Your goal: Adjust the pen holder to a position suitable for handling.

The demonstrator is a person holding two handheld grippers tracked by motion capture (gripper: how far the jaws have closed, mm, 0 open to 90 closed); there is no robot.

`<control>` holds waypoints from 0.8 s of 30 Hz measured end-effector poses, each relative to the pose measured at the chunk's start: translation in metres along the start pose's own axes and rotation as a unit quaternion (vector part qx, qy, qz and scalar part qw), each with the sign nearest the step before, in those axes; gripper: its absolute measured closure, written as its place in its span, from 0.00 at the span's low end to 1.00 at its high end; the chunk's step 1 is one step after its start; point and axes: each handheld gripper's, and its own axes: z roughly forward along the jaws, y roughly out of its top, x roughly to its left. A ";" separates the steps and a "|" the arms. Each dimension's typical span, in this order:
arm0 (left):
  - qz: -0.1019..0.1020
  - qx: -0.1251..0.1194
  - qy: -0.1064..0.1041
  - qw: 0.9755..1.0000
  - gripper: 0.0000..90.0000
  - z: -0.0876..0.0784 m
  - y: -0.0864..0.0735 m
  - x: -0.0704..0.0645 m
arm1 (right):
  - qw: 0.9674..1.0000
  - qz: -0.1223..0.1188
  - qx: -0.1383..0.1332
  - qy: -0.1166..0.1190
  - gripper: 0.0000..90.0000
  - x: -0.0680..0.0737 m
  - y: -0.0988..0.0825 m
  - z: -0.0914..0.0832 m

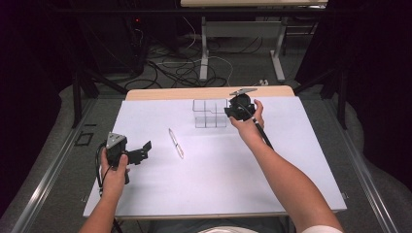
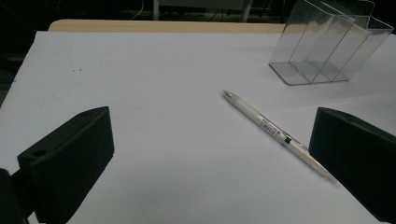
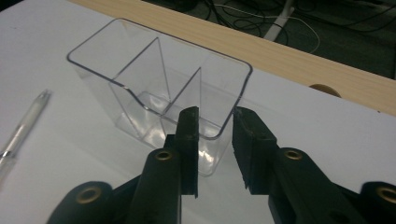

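Note:
A clear plastic organizer [image 1: 210, 114] with several compartments stands upright at the back of the white table. My right gripper [image 1: 232, 112] is at its right end. In the right gripper view its jaws [image 3: 215, 114] straddle the near wall of the organizer [image 3: 140, 70], one inside and one outside, with a gap wider than the wall, so it is open. A white pen [image 1: 176, 143] lies flat near the table's middle. My left gripper [image 1: 143, 150] rests at the left, wide open, with the pen [image 2: 271, 128] ahead of its jaws [image 2: 210, 116], untouched.
A white sheet [image 1: 291, 160] covers the table, with a wooden strip [image 1: 165, 93] along the far edge. Beyond it are table legs and loose cables on the floor [image 1: 184, 68]. A metal rail [image 1: 53, 165] runs along the table's left side.

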 end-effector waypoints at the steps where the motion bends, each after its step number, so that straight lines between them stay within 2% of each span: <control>1: 0.000 0.000 -0.001 1.000 0.00 0.000 0.000 0.000 | 1.000 -0.004 -0.002 0.003 0.77 0.001 -0.001 -0.001; 6: 0.003 0.003 -0.001 1.000 0.00 0.000 0.000 0.000 | 1.000 -0.016 -0.006 0.016 0.70 0.005 -0.007 -0.008; 11: -0.002 0.002 0.000 1.000 0.00 0.001 0.000 0.000 | 0.999 -0.014 -0.028 0.021 0.61 0.007 -0.014 -0.018; 16: -0.001 0.003 0.000 1.000 0.00 0.002 -0.001 0.000 | 0.999 -0.012 -0.034 0.029 0.53 0.008 -0.021 -0.030; 19: 0.001 0.004 0.000 1.000 0.00 0.002 -0.001 0.000 | 0.999 -0.014 -0.038 0.027 0.44 0.007 -0.026 -0.036; 24: 0.001 0.006 0.002 1.000 0.00 0.001 -0.001 0.001 | 0.998 -0.032 -0.043 0.022 0.40 0.007 -0.036 -0.047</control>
